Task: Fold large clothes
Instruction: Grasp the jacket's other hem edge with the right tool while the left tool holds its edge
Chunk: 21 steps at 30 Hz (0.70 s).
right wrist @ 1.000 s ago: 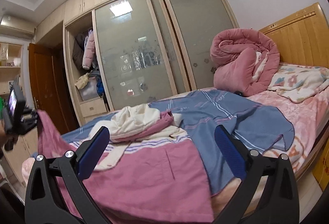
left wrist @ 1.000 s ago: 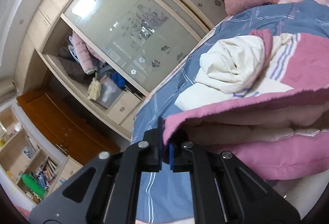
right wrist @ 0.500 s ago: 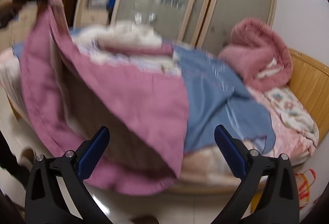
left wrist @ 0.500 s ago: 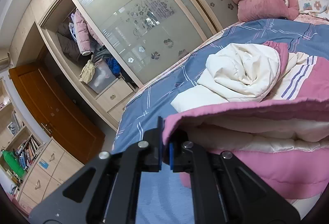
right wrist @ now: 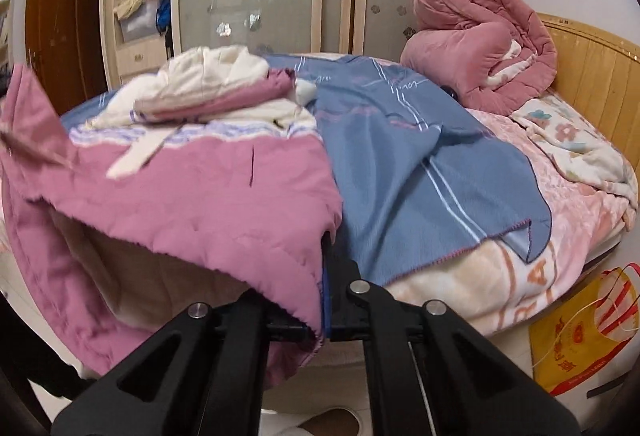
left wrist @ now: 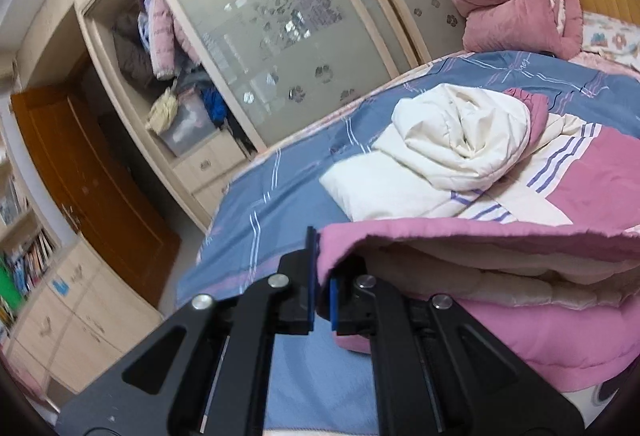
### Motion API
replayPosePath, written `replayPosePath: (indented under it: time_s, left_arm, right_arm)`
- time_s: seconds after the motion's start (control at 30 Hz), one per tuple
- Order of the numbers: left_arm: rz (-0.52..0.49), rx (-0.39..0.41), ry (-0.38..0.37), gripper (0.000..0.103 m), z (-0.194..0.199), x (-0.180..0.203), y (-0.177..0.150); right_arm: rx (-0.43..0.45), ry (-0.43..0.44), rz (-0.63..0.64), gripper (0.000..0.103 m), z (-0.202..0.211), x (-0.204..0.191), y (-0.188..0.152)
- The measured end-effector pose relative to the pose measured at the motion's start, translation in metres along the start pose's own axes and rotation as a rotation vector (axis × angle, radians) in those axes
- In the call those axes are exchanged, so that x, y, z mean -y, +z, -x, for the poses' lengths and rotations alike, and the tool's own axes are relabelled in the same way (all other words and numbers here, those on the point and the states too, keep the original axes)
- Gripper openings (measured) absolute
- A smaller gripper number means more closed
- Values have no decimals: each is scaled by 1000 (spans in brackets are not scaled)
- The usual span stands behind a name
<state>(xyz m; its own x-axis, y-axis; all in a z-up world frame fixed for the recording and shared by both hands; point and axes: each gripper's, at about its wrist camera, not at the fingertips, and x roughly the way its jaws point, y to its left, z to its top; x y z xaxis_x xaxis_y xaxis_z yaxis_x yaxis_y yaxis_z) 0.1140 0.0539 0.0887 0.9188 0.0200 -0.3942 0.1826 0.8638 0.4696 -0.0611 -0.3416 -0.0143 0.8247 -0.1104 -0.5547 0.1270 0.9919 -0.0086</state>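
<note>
A large pink padded garment [left wrist: 500,276] with a cream lining and purple stripes lies on the bed, its cream hood [left wrist: 460,131] bunched at the far side. My left gripper [left wrist: 322,276] is shut on one corner of its pink hem. My right gripper [right wrist: 325,276] is shut on the other hem corner. The pink hem [right wrist: 200,211] hangs lifted between them above the bed's foot, with the cream lining showing underneath.
A blue striped blanket [right wrist: 420,155] covers the bed under the garment. A rolled pink quilt [right wrist: 480,39] sits by the wooden headboard [right wrist: 592,71]. Wardrobe with glass sliding doors [left wrist: 280,27] stands beyond. A yellow bag [right wrist: 580,328] lies on the floor at right.
My right gripper was open and empty; it swung down to the hem and has shut on the pink garment's corner. My left gripper kept its hold and tilted slightly.
</note>
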Motion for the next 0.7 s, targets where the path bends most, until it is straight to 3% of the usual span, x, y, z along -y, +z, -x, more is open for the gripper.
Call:
replayPosePath:
  time_s: [0.17,0.37,0.7]
  left_arm:
    - [88,-45,-50,5,-5,-13,-18]
    - [112,-79,-83,6,-15,-26,-26]
    - [82,-109,-146,9,-53,-47,5]
  right_arm:
    - [25,23,-9,4,3,7,37]
    - [37,34,24,4,1,10,87]
    - [67,107,15,3,-32,15,179]
